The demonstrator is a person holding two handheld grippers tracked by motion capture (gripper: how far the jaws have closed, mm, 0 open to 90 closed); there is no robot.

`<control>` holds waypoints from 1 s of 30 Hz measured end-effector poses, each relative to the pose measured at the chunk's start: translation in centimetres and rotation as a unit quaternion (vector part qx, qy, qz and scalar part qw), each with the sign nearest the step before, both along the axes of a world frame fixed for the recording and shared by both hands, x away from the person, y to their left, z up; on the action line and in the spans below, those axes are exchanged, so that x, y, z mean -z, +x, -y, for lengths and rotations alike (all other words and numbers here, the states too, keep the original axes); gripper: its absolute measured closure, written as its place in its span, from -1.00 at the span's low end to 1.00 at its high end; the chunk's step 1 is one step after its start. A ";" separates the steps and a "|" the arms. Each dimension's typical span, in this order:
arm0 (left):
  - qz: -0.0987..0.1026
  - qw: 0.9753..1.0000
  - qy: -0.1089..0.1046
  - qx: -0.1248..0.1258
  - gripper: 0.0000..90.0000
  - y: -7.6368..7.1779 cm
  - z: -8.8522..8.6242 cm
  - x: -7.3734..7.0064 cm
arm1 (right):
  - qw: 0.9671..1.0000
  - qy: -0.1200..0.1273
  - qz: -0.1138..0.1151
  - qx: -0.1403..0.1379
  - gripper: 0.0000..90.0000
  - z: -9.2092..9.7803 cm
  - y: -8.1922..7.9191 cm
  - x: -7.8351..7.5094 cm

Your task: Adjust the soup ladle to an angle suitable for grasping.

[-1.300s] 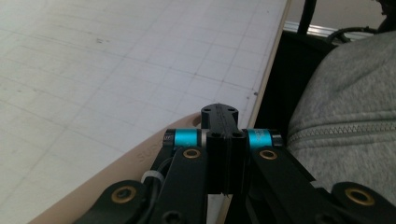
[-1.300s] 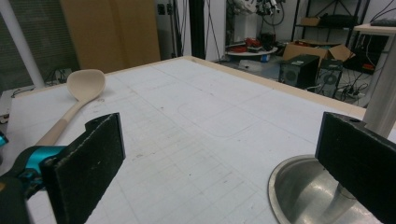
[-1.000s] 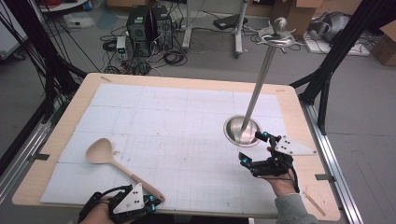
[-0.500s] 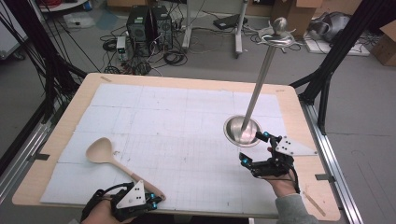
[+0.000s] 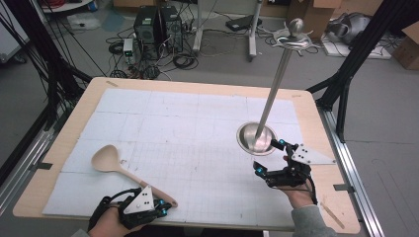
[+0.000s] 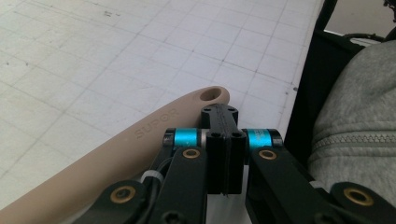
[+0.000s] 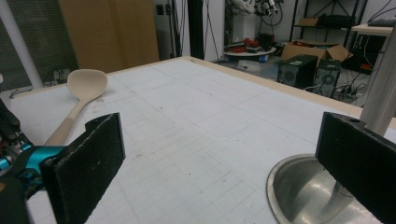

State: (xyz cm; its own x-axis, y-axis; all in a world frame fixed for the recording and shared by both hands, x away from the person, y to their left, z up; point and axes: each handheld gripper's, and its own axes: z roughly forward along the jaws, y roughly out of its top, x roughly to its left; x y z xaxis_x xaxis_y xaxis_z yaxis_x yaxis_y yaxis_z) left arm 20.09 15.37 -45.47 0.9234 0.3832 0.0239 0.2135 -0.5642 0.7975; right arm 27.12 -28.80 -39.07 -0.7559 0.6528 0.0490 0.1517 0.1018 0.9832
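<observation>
My left claw [image 5: 159, 206] sits pinched shut beside the spoon's [image 5: 123, 170] handle at the table's [image 5: 197, 94] 7 o'clock, gripping nothing. Right claw [image 5: 267, 157] gapes wide at the metal stand's [image 5: 257, 138] base, around 4 o'clock.

the high view looks forward and down on the whole table [image 5: 64, 143] from the 6 o'clock side. both gripper views sit low and close, the left facing 3 o'clock, the right 9 o'clock; all share the spoon [image 5: 121, 169] [image 6: 107, 158] [image 7: 79, 100].

open white gridded mat [image 5: 188, 133] spans the table's middle; a beige wooden spoon [image 5: 118, 168] blocks the near left, a tall steel stand [image 5: 262, 133] the right.
</observation>
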 end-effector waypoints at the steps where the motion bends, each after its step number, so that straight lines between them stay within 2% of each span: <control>1: 0.003 1.000 0.001 -0.001 1.00 0.1 0.0 0.0 | 1.000 0.000 0.000 0.000 -1.00 0.0 0.0 0.0; 10: 0.020 1.000 0.000 -0.009 1.00 1.2 0.9 0.0 | 1.000 0.001 -0.001 -0.001 -1.00 0.0 0.0 0.0; 14: 0.015 1.000 -0.007 -0.016 1.00 1.8 1.3 -0.1 | 1.000 0.001 0.000 -0.001 -1.00 0.0 0.0 0.0; 20: 0.009 1.000 0.005 -0.016 1.00 1.9 1.4 0.0 | 1.000 0.003 0.001 0.000 -1.00 0.1 0.0 0.0; 30: 0.006 1.000 0.000 -0.023 1.00 1.8 1.5 -0.1 | 1.000 0.003 0.002 0.001 -1.00 0.1 0.0 0.0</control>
State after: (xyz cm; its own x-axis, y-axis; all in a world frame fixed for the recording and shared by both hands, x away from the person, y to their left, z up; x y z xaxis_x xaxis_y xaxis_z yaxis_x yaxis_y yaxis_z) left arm 21.88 13.89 -45.42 0.9048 0.4243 0.0361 0.2283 -0.5550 0.7999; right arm 27.14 -28.93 -39.03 -0.7547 0.6541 0.0504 0.1483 0.0952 0.9843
